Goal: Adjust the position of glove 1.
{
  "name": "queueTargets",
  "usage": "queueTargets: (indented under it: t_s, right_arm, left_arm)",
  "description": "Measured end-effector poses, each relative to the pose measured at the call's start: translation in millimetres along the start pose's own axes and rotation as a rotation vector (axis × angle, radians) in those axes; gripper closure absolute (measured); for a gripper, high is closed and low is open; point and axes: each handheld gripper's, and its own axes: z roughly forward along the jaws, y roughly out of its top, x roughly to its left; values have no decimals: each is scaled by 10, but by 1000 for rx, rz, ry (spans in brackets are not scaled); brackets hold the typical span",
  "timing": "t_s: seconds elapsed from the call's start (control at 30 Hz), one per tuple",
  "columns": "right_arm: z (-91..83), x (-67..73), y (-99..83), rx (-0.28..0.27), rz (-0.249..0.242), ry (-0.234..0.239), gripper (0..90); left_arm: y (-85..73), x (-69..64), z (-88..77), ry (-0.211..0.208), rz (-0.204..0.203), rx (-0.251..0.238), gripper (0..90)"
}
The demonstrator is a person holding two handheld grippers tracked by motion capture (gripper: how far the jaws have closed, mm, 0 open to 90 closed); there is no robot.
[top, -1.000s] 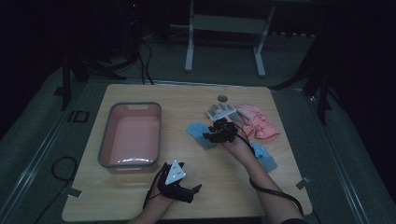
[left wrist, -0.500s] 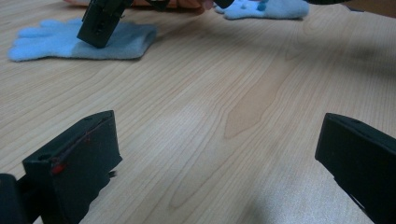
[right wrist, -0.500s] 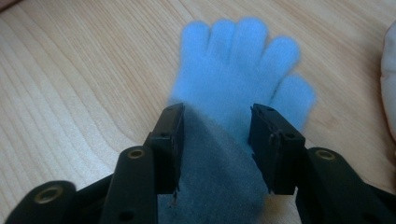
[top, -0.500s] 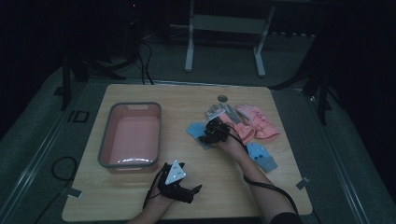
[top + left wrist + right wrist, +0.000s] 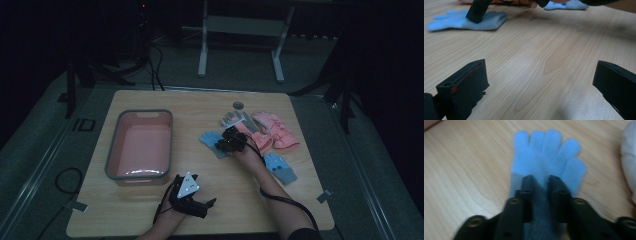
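A light blue glove (image 5: pixel 546 147) with a grey cuff lies flat on the wooden table, fingers pointing away from me. My right gripper (image 5: pixel 541 178) stands over its cuff. Its jaws have just been closing and now pinch the glove's fabric between them. From above, the right gripper (image 5: pixel 223 145) sits on this blue glove (image 5: pixel 210 138) at mid-table. My left gripper (image 5: pixel 205 206) rests near the front edge, and in the left gripper view (image 5: pixel 539 71) its jaws stand wide open over bare wood.
A pink tub with a grey rim (image 5: pixel 112 150) stands on the left of the table. Beyond the right hand lie a grey glove (image 5: pixel 234 119) and pink gloves (image 5: pixel 275 131). A second blue glove (image 5: pixel 280 168) lies to the right of the forearm.
My right gripper came down and towards the left onto the blue glove. The left gripper kept still.
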Motion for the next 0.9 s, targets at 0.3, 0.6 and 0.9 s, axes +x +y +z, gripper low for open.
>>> queueTargets:
  t_s: [0.3,0.6,0.9]
  right_arm:
    - [-95,109,17,-14,79,-52,875]
    - [-572,386,-9,-68,211,-162,877]
    - [-869,751,-339,-123,320,-194,878]
  left_arm:
    - [0,4,-1,1,-4,-1,0]
    - [-2,2,-3,7,-7,-6,0]
    - [-2,-1,-3,9,-4,-5,0]
